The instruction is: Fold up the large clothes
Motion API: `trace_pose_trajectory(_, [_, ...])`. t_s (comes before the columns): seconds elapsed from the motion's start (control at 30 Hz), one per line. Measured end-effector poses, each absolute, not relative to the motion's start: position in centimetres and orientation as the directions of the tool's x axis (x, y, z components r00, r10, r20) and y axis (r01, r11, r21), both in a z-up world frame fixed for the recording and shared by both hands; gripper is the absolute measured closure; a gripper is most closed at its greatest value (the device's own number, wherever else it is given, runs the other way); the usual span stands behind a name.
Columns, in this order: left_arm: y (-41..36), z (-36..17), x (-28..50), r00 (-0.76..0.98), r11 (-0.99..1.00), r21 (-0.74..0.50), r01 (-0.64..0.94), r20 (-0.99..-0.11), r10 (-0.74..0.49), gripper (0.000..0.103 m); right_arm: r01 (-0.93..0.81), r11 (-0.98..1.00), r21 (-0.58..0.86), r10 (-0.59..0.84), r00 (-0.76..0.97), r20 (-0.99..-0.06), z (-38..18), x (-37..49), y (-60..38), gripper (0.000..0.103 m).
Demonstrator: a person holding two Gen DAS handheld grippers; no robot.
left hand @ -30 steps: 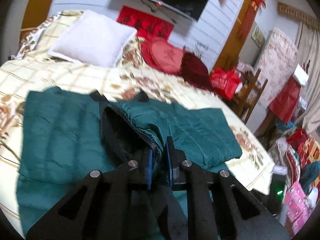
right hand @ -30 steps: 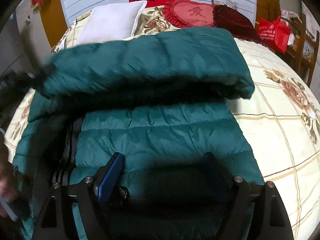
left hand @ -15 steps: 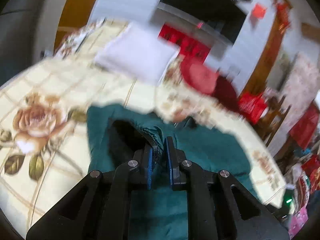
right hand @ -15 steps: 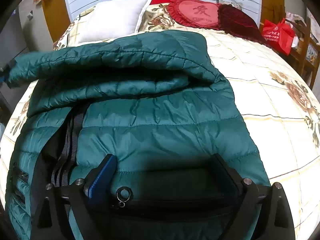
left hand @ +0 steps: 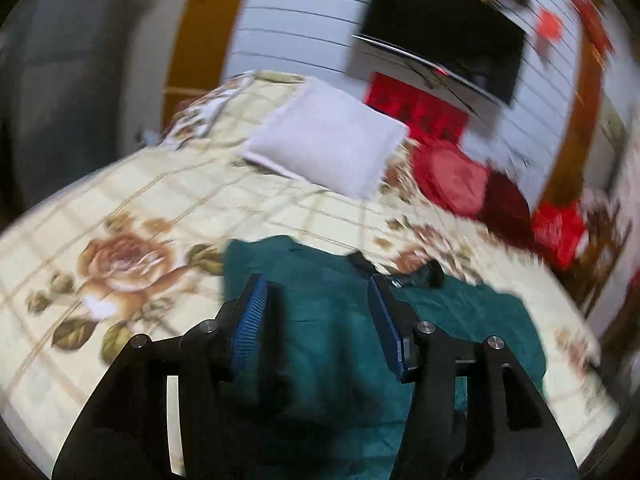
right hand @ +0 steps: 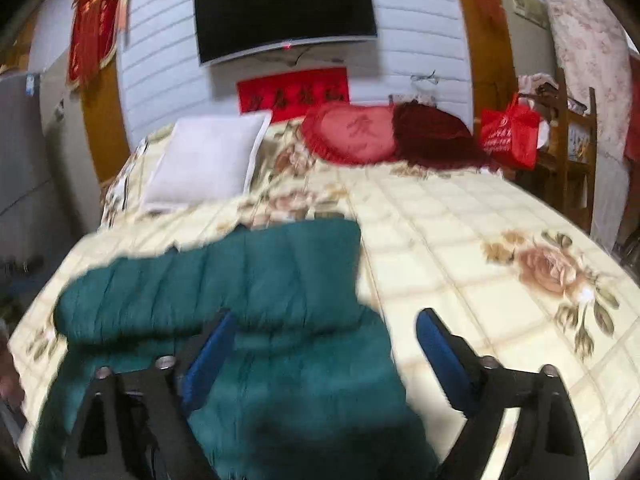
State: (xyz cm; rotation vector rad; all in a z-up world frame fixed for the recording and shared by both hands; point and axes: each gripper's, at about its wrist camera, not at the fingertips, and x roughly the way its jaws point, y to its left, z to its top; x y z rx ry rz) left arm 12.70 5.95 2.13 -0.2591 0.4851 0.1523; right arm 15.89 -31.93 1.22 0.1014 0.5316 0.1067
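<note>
- Two grippers show, each with blue-padded fingers spread wide and nothing between them: the left gripper [left hand: 318, 320] hangs over the jacket, the right gripper [right hand: 324, 354] over the jacket's right edge and the bedspread
- One red banner [right hand: 293, 93] on the wall below the television [right hand: 285, 10] carries a row of dark characters, too blurred to read
- One character is stitched on the round red cushion [right hand: 352, 132]; its strokes are not clear enough to read
- White print marks the red bag [right hand: 509, 130] by the wooden chair [right hand: 570, 136], also unreadable
- No brand or label can be made out on the jacket itself
- The teal puffer jacket [right hand: 280, 340] lies on the bed's floral bedspread [right hand: 480, 280], at the near end, well apart from the white pillow [right hand: 208, 160]
- Its quilted top part is folded over the body, making a thick rolled band across the width, with stitched channels running along it
- From the left wrist view the jacket [left hand: 460, 312] looks flat and smooth, with a black collar or zip piece [left hand: 420, 278] at its far edge, touching the bedspread [left hand: 140, 208]
- The pillow [left hand: 324, 144] sits near the head of the bed beside the red cushion [left hand: 448, 176] and a dark maroon cushion [right hand: 436, 132]
- Both views are motion-blurred, so fine fabric detail is lost
</note>
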Motion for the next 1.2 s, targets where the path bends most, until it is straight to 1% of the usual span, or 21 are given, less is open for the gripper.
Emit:
trace_pose_trajectory(0.07, [4.2,0.7,14.1,0.854,0.977,-0.102,-0.189,-0.508,0.112,0.052,-0.141,0.980,0.144,0.194,0.850,-0.489,2.1,18.0,-31.6,0.035])
trace_pose_trajectory(0.1, [3.8,0.2,14.7,0.844,0.978,-0.072,-0.193,-0.520,0.129,0.052,-0.162,0.980,0.117,0.199,0.848,-0.491,2.4,19.5,-31.0,0.035])
trace_pose_trajectory(0.13, [3.7,-1.1,15.5,0.814,0.977,-0.029,-0.211,-0.558,0.160,0.052,-0.198,0.975,0.102,0.222,0.831,-0.510,2.2,20.9,-30.3,0.036])
trace_pose_trajectory(0.17, [3.9,-2.0,16.0,0.787,0.973,-0.017,-0.231,-0.592,0.176,0.052,-0.248,0.963,0.107,0.266,0.801,-0.537,2.0,22.2,-29.7,0.039])
trace_pose_trajectory(0.23, [4.9,-3.6,16.8,0.723,0.964,-0.035,-0.264,-0.668,0.174,0.052,-0.303,0.947,0.110,0.307,0.743,-0.595,0.8,24.6,-28.4,0.039])
trace_pose_trajectory(0.27, [5.5,-4.2,16.9,0.698,0.958,-0.053,-0.283,-0.696,0.167,0.049,-0.317,0.942,0.109,0.313,0.713,-0.627,0.0,25.5,-27.9,0.039])
trace_pose_trajectory(0.33, [6.6,-5.3,17.0,0.659,0.950,-0.119,-0.288,-0.744,0.106,0.047,-0.348,0.932,0.102,0.320,0.658,-0.681,-2.5,26.5,-27.3,0.038])
trace_pose_trajectory(0.4, [6.4,-5.6,16.9,0.644,0.953,-0.112,-0.281,-0.758,0.101,0.047,-0.358,0.927,0.115,0.319,0.589,-0.742,-5.5,26.9,-27.3,0.038])
trace_pose_trajectory(0.43, [6.0,-5.7,16.8,0.638,0.956,-0.091,-0.277,-0.761,0.113,0.047,-0.368,0.922,0.118,0.331,0.593,-0.734,-6.5,26.5,-27.8,0.038])
trace_pose_trajectory(0.47, [5.7,-5.8,16.9,0.634,0.958,-0.079,-0.277,-0.763,0.120,0.047,-0.379,0.916,0.129,0.350,0.601,-0.718,-6.7,26.2,-28.2,0.038])
trace_pose_trajectory(0.57, [5.1,-5.8,16.6,0.629,0.961,-0.043,-0.275,-0.764,0.146,0.047,-0.391,0.914,0.109,0.337,0.580,-0.742,-6.6,26.4,-28.0,0.036])
trace_pose_trajectory(0.6, [5.2,-5.9,16.5,0.631,0.960,-0.049,-0.275,-0.763,0.142,0.047,-0.398,0.912,0.095,0.328,0.572,-0.751,-6.6,26.4,-27.7,0.033])
trace_pose_trajectory(0.7, [5.5,-5.9,16.6,0.630,0.957,-0.066,-0.284,-0.765,0.134,0.046,-0.417,0.907,0.058,0.292,0.524,-0.800,-5.0,27.3,-27.1,0.033])
trace_pose_trajectory(0.8, [5.6,-5.6,16.7,0.632,0.956,-0.068,-0.286,-0.763,0.135,0.046,-0.396,0.918,0.031,0.297,0.634,-0.714,-0.9,27.2,-27.1,0.032])
trace_pose_trajectory(0.83, [5.6,-5.6,16.7,0.632,0.956,-0.068,-0.287,-0.763,0.135,0.046,-0.338,0.941,0.028,0.268,0.689,-0.674,0.5,27.9,-27.2,0.031])
trace_pose_trajectory(0.9, [5.6,-5.6,16.7,0.632,0.956,-0.068,-0.286,-0.763,0.135,0.046,-0.258,0.960,0.104,0.262,0.713,-0.650,1.4,30.1,-27.4,0.027])
trace_pose_trajectory(0.97, [5.6,-5.6,16.7,0.631,0.955,-0.068,-0.290,-0.764,0.137,0.045,-0.238,0.953,0.187,0.300,0.667,-0.682,0.5,32.5,-27.0,0.027])
trace_pose_trajectory(1.0, [5.6,-5.5,16.7,0.628,0.954,-0.069,-0.292,-0.766,0.137,0.045,-0.223,0.953,0.205,0.301,0.623,-0.722,-0.7,34.0,-26.5,0.027])
trace_pose_trajectory(1.03, [5.6,-5.5,16.6,0.628,0.954,-0.073,-0.289,-0.767,0.132,0.045,-0.219,0.955,0.203,0.294,0.586,-0.755,-2.0,35.0,-26.1,0.027])
trace_pose_trajectory(1.1, [5.8,-5.6,16.6,0.627,0.954,-0.086,-0.286,-0.770,0.118,0.045,-0.229,0.963,0.142,0.247,0.541,-0.804,-4.4,35.8,-25.3,0.024])
trace_pose_trajectory(1.2, [6.2,-5.8,16.6,0.625,0.952,-0.108,-0.288,-0.774,0.101,0.045,-0.231,0.968,0.099,0.212,0.537,-0.817,-5.8,35.6,-25.3,0.023])
